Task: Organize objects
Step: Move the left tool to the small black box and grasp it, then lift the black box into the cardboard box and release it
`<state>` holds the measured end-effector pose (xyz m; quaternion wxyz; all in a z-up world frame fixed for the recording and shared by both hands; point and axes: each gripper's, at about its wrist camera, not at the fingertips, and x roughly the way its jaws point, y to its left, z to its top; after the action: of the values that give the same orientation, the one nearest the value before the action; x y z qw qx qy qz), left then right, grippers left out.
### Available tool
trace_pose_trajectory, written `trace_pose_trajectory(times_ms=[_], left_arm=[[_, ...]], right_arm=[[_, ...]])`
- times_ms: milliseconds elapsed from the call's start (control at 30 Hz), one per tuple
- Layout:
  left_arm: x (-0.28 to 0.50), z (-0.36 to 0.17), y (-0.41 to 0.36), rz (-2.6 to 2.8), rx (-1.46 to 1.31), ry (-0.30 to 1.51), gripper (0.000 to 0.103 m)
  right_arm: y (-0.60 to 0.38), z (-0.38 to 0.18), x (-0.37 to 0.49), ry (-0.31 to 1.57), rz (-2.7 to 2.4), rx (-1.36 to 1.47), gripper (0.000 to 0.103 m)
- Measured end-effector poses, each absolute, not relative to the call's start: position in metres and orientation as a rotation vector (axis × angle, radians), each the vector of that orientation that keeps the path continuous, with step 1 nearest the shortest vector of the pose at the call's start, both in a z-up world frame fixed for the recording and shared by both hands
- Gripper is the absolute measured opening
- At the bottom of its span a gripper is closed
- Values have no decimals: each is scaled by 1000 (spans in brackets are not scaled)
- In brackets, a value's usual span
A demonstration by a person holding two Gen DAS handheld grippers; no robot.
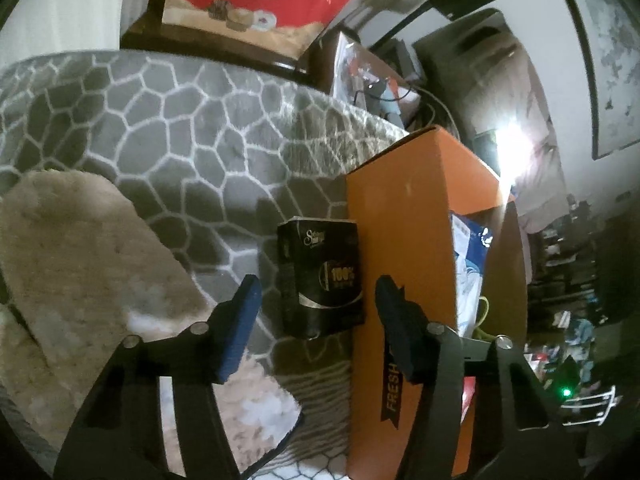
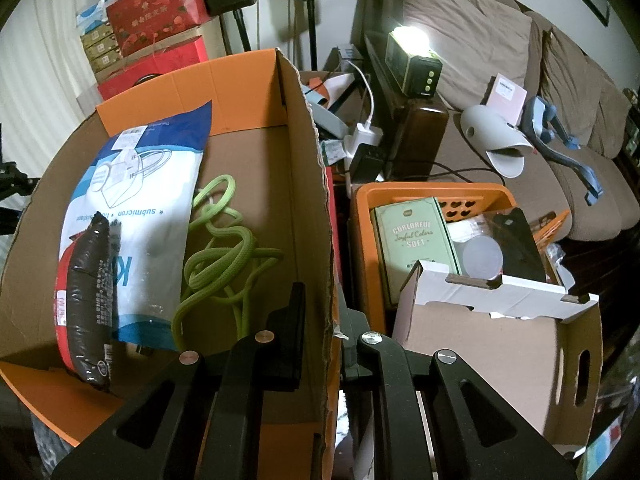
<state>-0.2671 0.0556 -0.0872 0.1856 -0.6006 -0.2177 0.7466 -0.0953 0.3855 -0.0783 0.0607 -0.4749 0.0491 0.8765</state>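
In the left wrist view a small black pack [image 1: 322, 276] with gold print lies on a grey patterned rug [image 1: 168, 120], against the outer wall of an orange cardboard box [image 1: 404, 248]. My left gripper [image 1: 316, 300] is open, its blue pads on either side of the pack, not touching it. In the right wrist view my right gripper [image 2: 320, 320] is shut on the box's right wall [image 2: 312, 200]. Inside the box lie a blue-and-white mask bag [image 2: 140, 200], a dark red-edged packet [image 2: 86, 304] and a green cord [image 2: 224, 248].
A beige fluffy mat [image 1: 80, 280] lies left of the pack. An orange basket [image 2: 432, 200] with a green tin [image 2: 416, 240] and a white-flapped carton [image 2: 500, 340] stand right of the box. A sofa [image 2: 520, 80], a lit lamp [image 2: 412, 60] and stacked red boxes [image 2: 156, 20] are behind.
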Motion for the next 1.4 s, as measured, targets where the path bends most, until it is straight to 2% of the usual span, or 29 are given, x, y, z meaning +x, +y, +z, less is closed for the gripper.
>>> trace_pose_trajectory(times_ms=[533, 700, 767, 933, 1100, 1200, 1400], left_arm=[[-275, -119, 58, 2024, -1735, -760, 45], [-274, -117, 62, 2031, -1736, -748, 45], [-274, -118, 65, 2025, -1736, -742, 41], [-273, -117, 68, 2043, -1735, -732, 40], [-275, -121, 64, 2035, -1735, -833, 41], [-274, -120, 66, 2066, -1737, -805, 41], [-270, -112, 63, 2121, -1712, -815, 27]], right_arm=[[385, -78, -96, 148, 2651, -1437, 12], [385, -78, -95, 149, 2651, -1437, 12], [385, -78, -96, 149, 2652, -1437, 12], [385, -78, -96, 147, 2651, -1438, 12], [385, -78, -96, 148, 2651, -1437, 12], [385, -78, -96, 148, 2652, -1438, 12], [385, -78, -96, 148, 2652, -1438, 13]])
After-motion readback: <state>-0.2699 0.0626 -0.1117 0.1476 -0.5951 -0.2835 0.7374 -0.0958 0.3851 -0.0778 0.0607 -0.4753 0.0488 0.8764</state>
